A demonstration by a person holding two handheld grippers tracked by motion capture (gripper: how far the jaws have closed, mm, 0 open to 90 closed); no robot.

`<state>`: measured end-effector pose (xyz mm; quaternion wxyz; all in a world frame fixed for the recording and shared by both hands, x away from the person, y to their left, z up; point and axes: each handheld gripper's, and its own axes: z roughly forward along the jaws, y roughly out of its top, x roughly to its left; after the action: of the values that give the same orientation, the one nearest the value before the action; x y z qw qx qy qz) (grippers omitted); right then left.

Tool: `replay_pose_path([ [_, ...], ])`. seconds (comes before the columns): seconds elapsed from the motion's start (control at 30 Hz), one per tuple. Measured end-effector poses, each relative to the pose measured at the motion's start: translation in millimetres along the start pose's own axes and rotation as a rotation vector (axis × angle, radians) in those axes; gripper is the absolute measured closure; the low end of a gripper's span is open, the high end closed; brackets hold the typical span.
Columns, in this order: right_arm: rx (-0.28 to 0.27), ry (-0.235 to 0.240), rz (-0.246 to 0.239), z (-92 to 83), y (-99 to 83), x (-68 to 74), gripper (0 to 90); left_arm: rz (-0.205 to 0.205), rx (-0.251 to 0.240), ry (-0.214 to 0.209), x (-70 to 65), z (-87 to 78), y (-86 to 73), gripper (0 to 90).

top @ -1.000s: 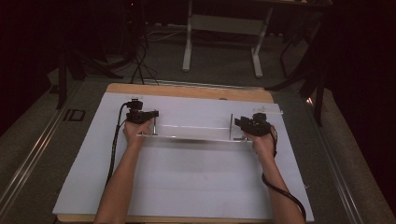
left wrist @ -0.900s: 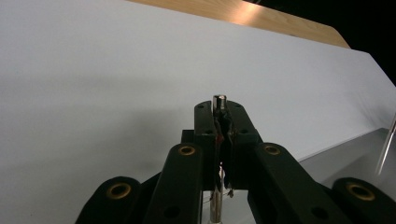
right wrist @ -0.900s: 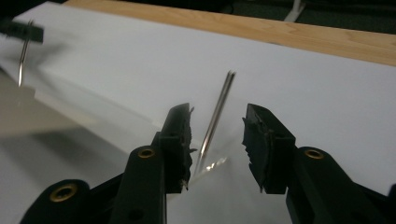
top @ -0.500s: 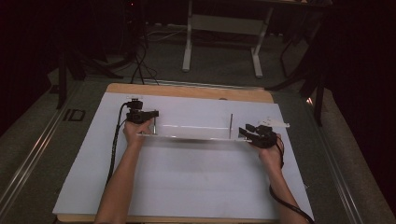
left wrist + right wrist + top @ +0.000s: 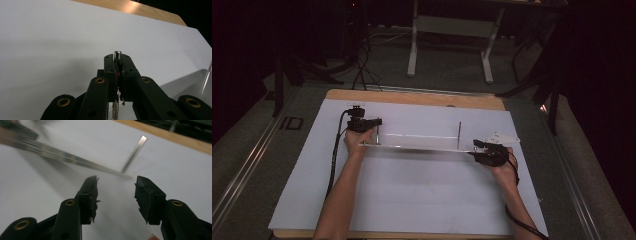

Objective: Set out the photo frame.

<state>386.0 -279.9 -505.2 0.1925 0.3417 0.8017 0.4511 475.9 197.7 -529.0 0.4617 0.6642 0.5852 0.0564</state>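
A long clear plate (image 5: 417,146) lies on the white sheet (image 5: 412,200), with a thin metal rod standing at each end. My left gripper (image 5: 377,121) is shut on the left rod (image 5: 117,53), whose tip pokes up between the pads. The right rod (image 5: 459,132) stands free. My right gripper (image 5: 475,147) sits at the plate's right end, a little right of that rod. Its jaws have just been opening and nothing is between them. In the right gripper view the open gripper (image 5: 116,182) faces the right rod (image 5: 133,155) and the plate's edge (image 5: 62,155).
The white sheet covers a wooden table (image 5: 412,97) whose edge shows at the back. Beyond it, on the dark floor, stand a desk frame (image 5: 452,45) and cables (image 5: 362,65). Each gripper trails a cable along the forearm.
My right gripper let go of the right rod, opened, and drew back right and toward the person. The left gripper stayed put on its rod.
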Motion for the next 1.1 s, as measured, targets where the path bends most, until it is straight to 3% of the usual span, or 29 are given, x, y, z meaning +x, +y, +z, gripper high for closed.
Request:
replay_pose_path([
  [0.03,-0.04,0.028,-0.02,-2.1,4.5,4.6,51.5,0.0,0.0,0.0,-0.1,0.0,0.1,85.7],
  [0.13,-0.083,0.055,-0.064,-3.0,11.6,12.5,50.5,-0.004,0.003,-0.001,0.2,0.1,0.3,85.7],
  [0.43,-0.121,0.071,-0.11,4.2,15.6,18.9,48.1,-0.007,0.007,-0.003,0.5,0.3,0.8,85.6],
  [0.6,-0.127,0.085,-0.071,6.1,16.0,17.0,46.9,-0.007,0.002,-0.007,1.0,0.4,0.2,85.3],
  [0.83,-0.136,0.09,-0.054,6.7,16.9,14.9,46.7,0.003,-0.004,-0.001,0.4,0.6,0.0,84.4],
  [1.1,-0.138,0.092,-0.043,7.0,17.4,14.3,46.7,0.047,-0.034,-0.003,0.3,-8.8,-3.3,80.7],
])
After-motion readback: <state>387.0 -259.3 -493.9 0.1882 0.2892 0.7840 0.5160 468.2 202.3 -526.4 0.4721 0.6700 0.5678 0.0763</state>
